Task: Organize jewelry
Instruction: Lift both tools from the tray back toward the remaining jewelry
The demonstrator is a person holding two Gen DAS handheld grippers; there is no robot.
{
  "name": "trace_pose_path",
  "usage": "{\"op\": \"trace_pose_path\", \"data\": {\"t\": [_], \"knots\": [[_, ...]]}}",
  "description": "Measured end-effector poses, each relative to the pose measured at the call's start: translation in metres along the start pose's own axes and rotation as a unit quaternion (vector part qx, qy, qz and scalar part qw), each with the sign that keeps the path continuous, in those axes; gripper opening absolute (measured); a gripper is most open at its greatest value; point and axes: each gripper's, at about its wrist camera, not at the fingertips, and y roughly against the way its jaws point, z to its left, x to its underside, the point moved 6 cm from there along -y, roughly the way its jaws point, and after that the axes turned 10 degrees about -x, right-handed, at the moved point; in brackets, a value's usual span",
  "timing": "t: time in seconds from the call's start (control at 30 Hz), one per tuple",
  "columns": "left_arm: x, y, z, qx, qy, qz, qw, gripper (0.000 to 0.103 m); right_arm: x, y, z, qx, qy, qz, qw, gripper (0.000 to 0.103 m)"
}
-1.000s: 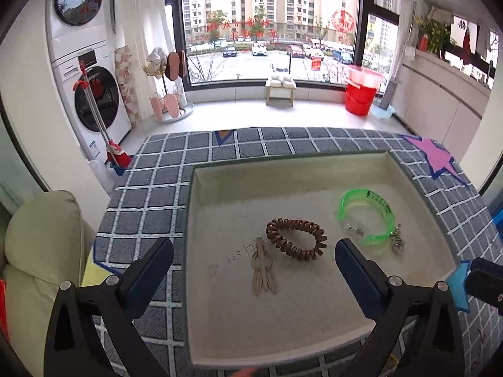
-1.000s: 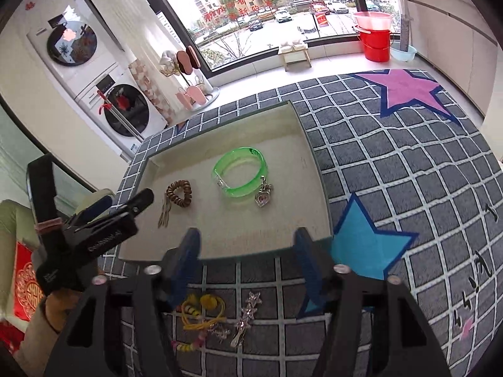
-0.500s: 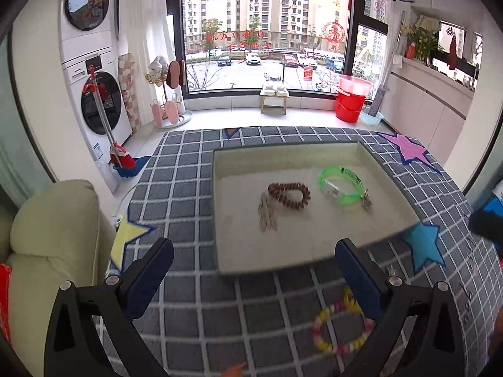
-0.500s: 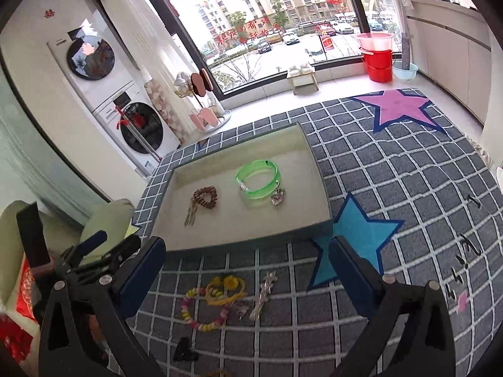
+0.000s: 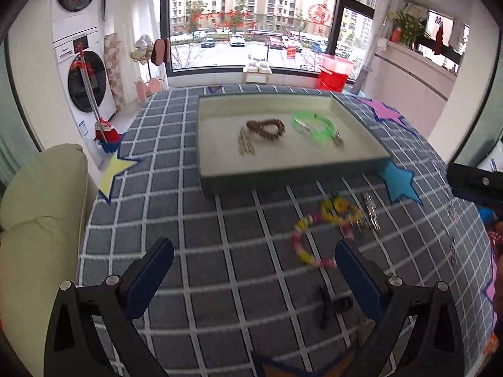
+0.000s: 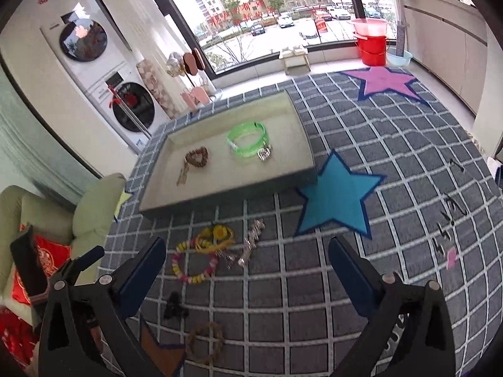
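A shallow tray [image 5: 292,174] [image 6: 226,196] holds a brown bead bracelet [image 5: 265,127] [image 6: 197,158], a green bangle [image 5: 312,124] [image 6: 248,141] with a silver charm, and a small beige piece [image 5: 245,146]. In front of it on the checked cloth lie a pink-yellow bead bracelet [image 5: 301,245] [image 6: 195,265], a yellow ornament [image 5: 339,209] [image 6: 217,235], a silver piece [image 5: 372,209] [image 6: 251,243], a black piece [image 5: 327,306] [image 6: 174,309] and a brown ring [image 6: 206,342]. My left gripper [image 5: 254,275] and right gripper [image 6: 246,273] are open and empty above the cloth.
The grey checked cloth [image 6: 393,169] carries star patches [image 6: 339,194]. A pale green sofa [image 5: 41,220] stands at the left. A washer stack [image 5: 81,62] and a red bucket [image 5: 334,72] stand beyond the table. The other gripper shows at the right edge [image 5: 474,185].
Both grippers have pulled back from the tray toward me. The right gripper has opened wide. The loose jewelry in front of the tray has come into the left view.
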Motion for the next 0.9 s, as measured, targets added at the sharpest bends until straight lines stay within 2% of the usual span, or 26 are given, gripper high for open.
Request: {"op": "trace_pose_path", "data": {"t": [0.37,0.5,0.67,0.8,0.9], "knots": [[0.029,0.003,-0.017,-0.001,-0.028,0.009,0.9996,0.103,0.012,-0.026,-0.006,0.018,0.007,0.044,0.999,0.103],[0.035,0.000,-0.019,-0.001,-0.026,0.015,0.9995,0.103,0.010,-0.037,-0.009,0.040,0.016,0.048,0.998,0.102],[0.040,0.000,-0.020,0.002,-0.033,0.015,0.9993,0.103,0.016,-0.049,-0.011,0.058,0.032,0.065,0.996,0.091],[0.045,0.001,-0.025,0.004,-0.047,0.014,0.9988,0.103,0.022,-0.058,-0.014,0.067,0.033,0.073,0.995,0.077],[0.049,0.002,-0.030,0.011,-0.055,0.016,0.9983,0.103,0.025,-0.062,-0.016,0.067,0.032,0.077,0.994,0.075]]}}
